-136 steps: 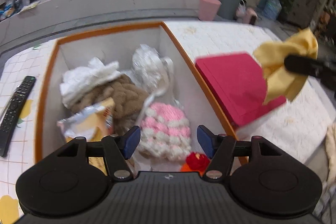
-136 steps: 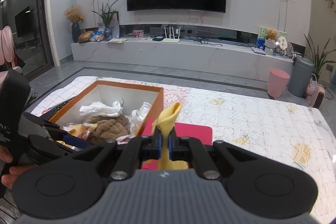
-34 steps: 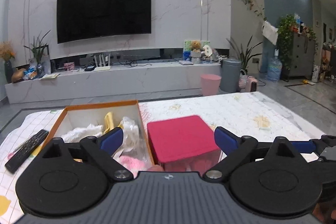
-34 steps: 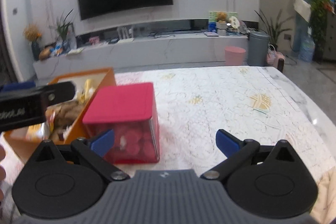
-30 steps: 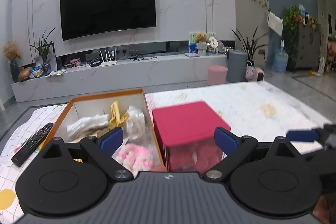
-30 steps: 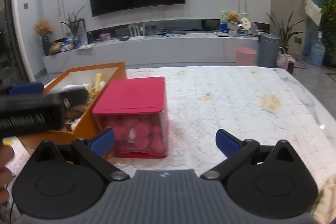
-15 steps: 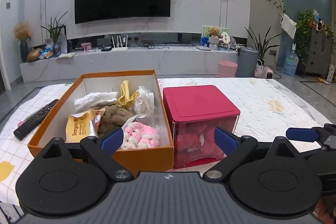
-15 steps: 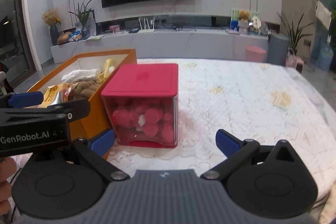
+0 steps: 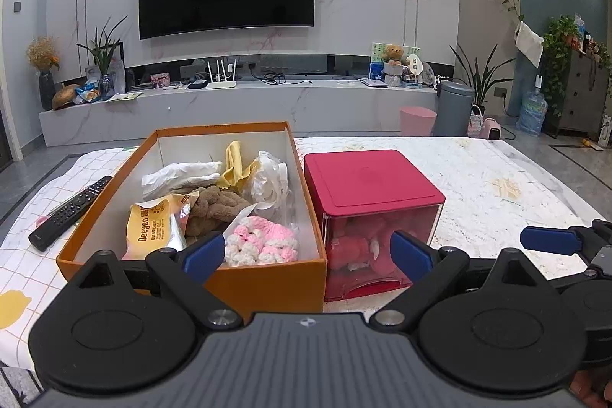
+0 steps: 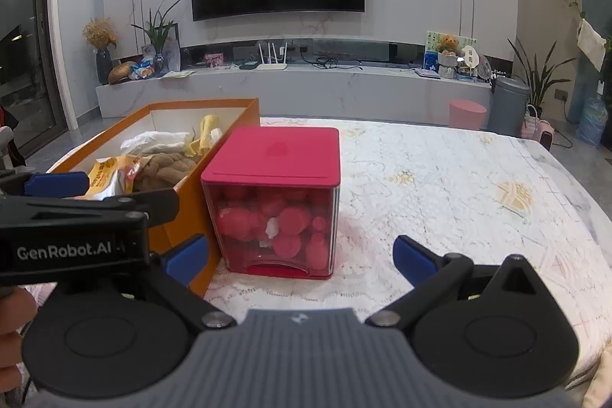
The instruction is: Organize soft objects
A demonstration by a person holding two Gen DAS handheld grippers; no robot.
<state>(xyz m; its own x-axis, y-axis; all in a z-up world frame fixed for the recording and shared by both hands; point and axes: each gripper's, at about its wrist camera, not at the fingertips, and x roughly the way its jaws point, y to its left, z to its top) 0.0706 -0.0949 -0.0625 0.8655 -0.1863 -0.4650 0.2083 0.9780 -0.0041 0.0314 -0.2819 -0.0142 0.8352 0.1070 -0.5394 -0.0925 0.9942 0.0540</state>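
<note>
Both grippers hang low at the near edge of the worktop (image 10: 440, 178), empty. Left gripper (image 9: 308, 253): jaws spread wide, in front of the orange box (image 9: 267, 280). Right gripper (image 10: 300, 260): jaws spread wide, facing the red container (image 10: 279, 155).

Soft things sit inside the orange box, which is touching or nearly touching the red container on its left. No loose soft item shows on the cloth around them, so the sorting looks close to done.

Risks, as judged:
- The two grippers sit near each other; a reach across could knock one against the other.
- The box is piled high at the middle. Another item pushed in could tip the yellow cloth (image 9: 234, 165) or plastic bag (image 9: 267, 184) over the wall.
- A low sweep could nudge the red container or the light cardboard box along the slippery lace cloth.
- The remote (image 9: 70, 211) lies just beside the box, easy to snag.

Count:
- one orange box, one red container, lid on
- in the box: one white bag (image 9: 179, 174), one yellow cloth, one clear plastic bag, one brown plush (image 9: 216, 207), one pink-and-white knit (image 9: 264, 243), one snack packet (image 9: 153, 228)
- red balls in the container: many, cannot be counted
- one remote
</note>
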